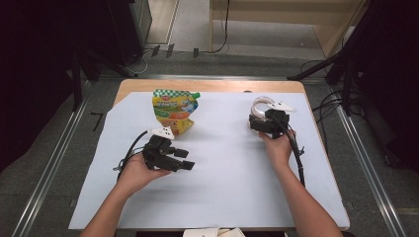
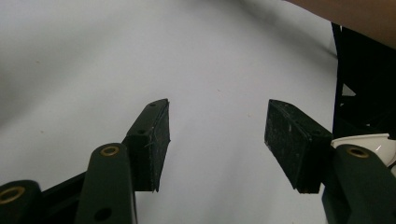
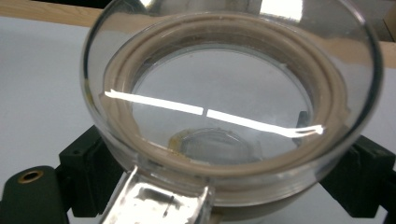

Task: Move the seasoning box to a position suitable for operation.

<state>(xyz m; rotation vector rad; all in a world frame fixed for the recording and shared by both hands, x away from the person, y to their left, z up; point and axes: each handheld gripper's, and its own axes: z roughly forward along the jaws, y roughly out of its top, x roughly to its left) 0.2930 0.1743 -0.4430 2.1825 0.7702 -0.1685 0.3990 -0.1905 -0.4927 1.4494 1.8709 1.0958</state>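
Glass lid sits clamped between right claw pads; left claw gapes, nothing inside.

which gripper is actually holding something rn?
The right gripper: its jaws clamp a clear glass lid with a beige seal ring. The left gripper stands open over bare white sheet.
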